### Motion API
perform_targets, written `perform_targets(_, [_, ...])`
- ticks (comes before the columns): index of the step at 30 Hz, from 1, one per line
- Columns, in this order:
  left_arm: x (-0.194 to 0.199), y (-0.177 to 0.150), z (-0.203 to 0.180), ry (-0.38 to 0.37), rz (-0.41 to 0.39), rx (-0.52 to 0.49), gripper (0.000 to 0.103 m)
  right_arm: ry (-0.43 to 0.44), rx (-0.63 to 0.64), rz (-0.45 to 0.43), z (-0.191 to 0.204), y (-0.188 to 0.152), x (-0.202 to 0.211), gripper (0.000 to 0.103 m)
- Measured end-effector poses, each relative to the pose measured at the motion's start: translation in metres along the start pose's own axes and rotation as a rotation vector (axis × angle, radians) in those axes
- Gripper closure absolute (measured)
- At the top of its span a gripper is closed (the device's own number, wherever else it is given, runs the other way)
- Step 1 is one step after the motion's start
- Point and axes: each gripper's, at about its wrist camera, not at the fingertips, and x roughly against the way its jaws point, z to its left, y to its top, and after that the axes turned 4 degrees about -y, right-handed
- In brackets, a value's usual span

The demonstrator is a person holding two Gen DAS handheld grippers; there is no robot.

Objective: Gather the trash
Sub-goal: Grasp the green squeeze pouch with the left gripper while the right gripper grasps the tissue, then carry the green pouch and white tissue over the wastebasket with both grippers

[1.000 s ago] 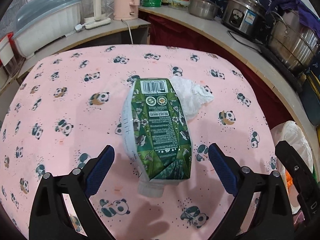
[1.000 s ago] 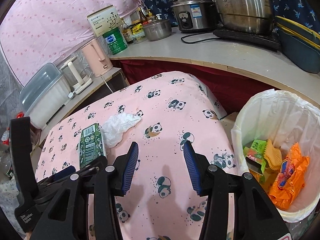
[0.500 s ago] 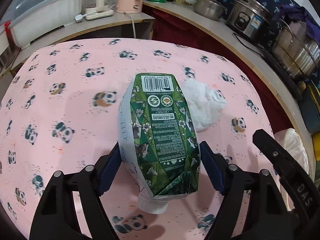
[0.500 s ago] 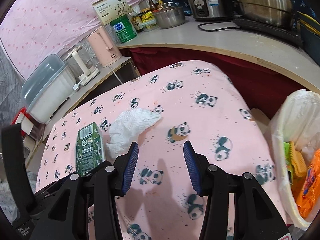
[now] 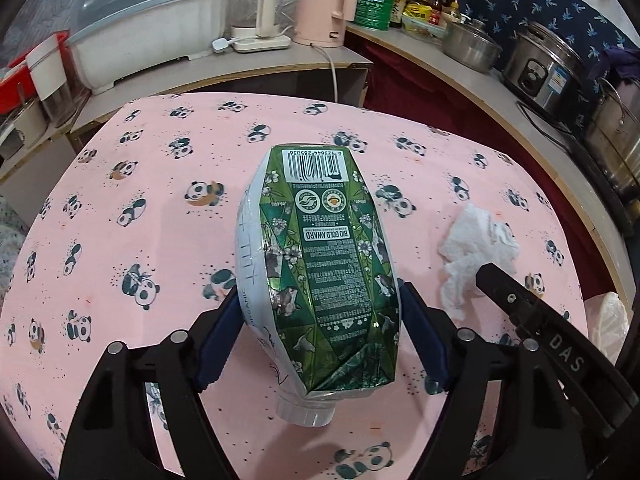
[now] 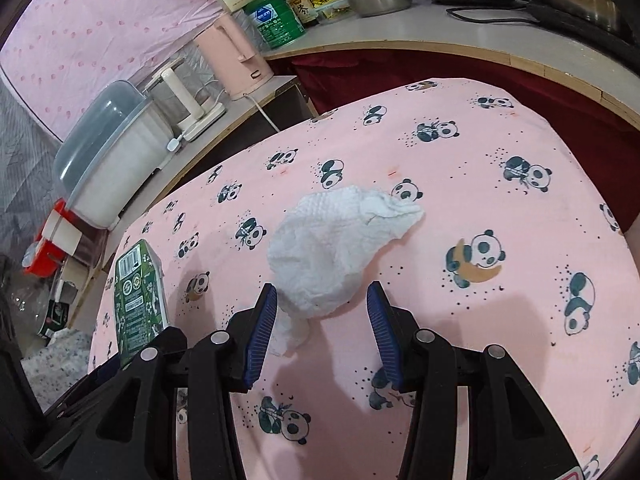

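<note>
Left gripper (image 5: pixel 320 336) with both blue pads pressed against the sides of the green carton (image 5: pixel 320 264) (cap end toward the camera), above the pink panda tablecloth (image 5: pixel 120 264). Right gripper (image 6: pixel 322 320) with jaws spread, straddling the near end of the crumpled white tissue (image 6: pixel 336 252) lying on the cloth.

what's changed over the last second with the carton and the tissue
The left tool closed from wide open onto the carton, pads now pressed against both its sides. The right tool swung from the bin toward the tissue and now straddles its near end, open, not yet gripping. The tissue stayed put on the tablecloth.
</note>
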Motion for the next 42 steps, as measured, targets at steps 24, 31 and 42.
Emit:
perform_targets(24, [0.037,-0.014,-0.032,-0.055,-0.036,-0.053,0.029,-0.026,-0.042,-0.118,-0.021,0.001,0.058,0.089])
perform_targets(31, [0.068,-0.024,-0.072,-0.103,-0.074,-0.121,0.029,-0.042,-0.076,-0.195,-0.046,-0.002,0.111,0.089])
perform_targets(42, [0.114,-0.055,-0.156,-0.186,-0.114,-0.261,0.029,-0.082,-0.155,-0.312,-0.108,-0.017,0.194,0.089])
